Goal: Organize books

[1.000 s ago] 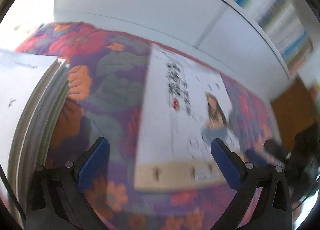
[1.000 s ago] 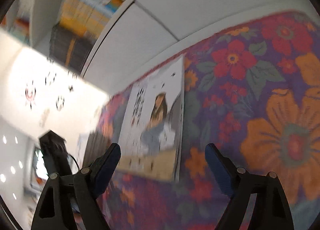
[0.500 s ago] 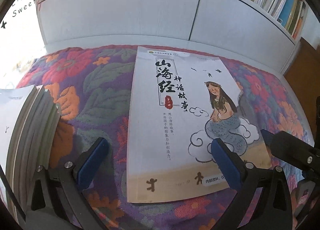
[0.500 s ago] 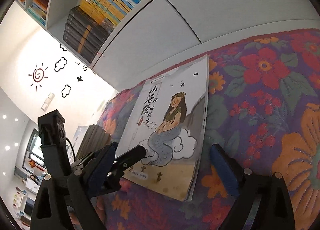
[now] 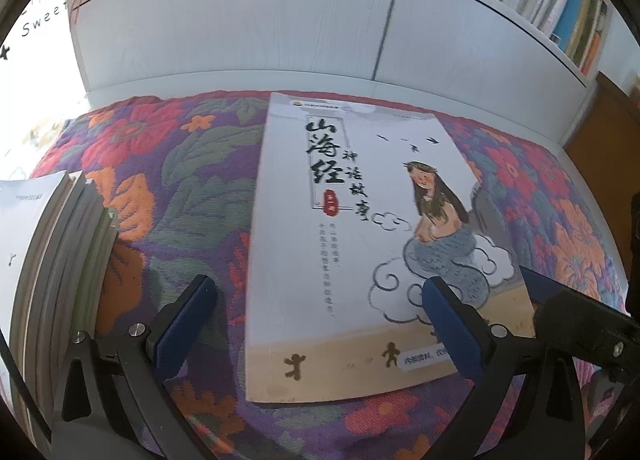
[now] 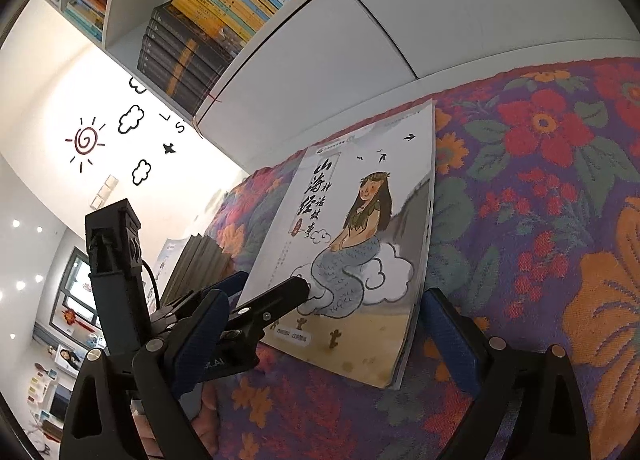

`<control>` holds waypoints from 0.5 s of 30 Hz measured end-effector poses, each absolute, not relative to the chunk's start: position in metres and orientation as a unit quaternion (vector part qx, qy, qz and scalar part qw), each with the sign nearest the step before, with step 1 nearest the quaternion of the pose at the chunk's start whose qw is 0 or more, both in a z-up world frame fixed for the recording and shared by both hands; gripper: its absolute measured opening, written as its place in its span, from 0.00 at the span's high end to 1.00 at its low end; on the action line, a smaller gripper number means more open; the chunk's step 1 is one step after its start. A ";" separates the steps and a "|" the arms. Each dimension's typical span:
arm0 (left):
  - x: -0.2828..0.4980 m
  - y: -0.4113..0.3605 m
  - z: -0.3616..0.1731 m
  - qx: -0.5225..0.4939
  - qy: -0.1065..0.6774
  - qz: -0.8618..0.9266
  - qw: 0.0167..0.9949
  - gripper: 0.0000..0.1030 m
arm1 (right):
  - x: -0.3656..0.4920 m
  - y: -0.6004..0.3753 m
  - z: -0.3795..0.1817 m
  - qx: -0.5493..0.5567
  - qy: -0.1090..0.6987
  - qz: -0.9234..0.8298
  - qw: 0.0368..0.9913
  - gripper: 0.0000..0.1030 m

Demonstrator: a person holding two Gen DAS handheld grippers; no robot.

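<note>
**Blue-padded jaws spread over a picture book on a floral cloth**

Blue pads lined both pairs of jaws, and both pairs stood wide with nothing pinched. The left gripper [image 5: 316,324] hovered over the near end of the picture book [image 5: 356,244]: its left finger sat over bare cloth just left of the book's spine edge, its right finger over the lower right part of the cover, and neither pad pressed on the book. The right gripper [image 6: 320,340] had just been opening its jaws and held them broad; the book's near right corner lay between them in its view, untouched. The left gripper [image 6: 224,316] showed at the left of that view, one black finger reaching over the book's near left corner.

The book lay flat and face up on the floral cloth [image 5: 192,196], a purple quilted cover with red and orange flowers, its white front showing black brush lettering and a long-haired figure with a scaled tail on a cloud. Well to its left, near the cloth's edge, stood a stack of books [image 5: 52,260], grey page edges facing the scene. Beyond the cloth rose a white cabinet front [image 5: 280,20], and above it a bookshelf [image 6: 208,16] packed with yellow, blue and dark spines. A white wall [image 6: 120,140] at far left carried sun and cloud stickers.
</note>
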State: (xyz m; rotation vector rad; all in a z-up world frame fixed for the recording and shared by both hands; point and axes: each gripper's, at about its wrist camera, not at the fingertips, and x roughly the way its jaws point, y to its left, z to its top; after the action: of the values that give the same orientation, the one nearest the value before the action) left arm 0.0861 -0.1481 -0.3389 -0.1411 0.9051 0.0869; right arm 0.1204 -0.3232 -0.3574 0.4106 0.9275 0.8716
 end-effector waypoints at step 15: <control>0.087 -0.164 -0.339 -0.048 0.438 0.011 0.898 0.01 | 0.119 -0.324 -0.357 0.187 0.430 0.404 0.785 0.06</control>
State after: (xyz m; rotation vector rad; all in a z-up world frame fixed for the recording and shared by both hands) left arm 0.0870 -0.1638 -0.3393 -0.0994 0.9076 0.0231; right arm 0.1191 -0.3241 -0.3575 0.4040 0.9285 0.8717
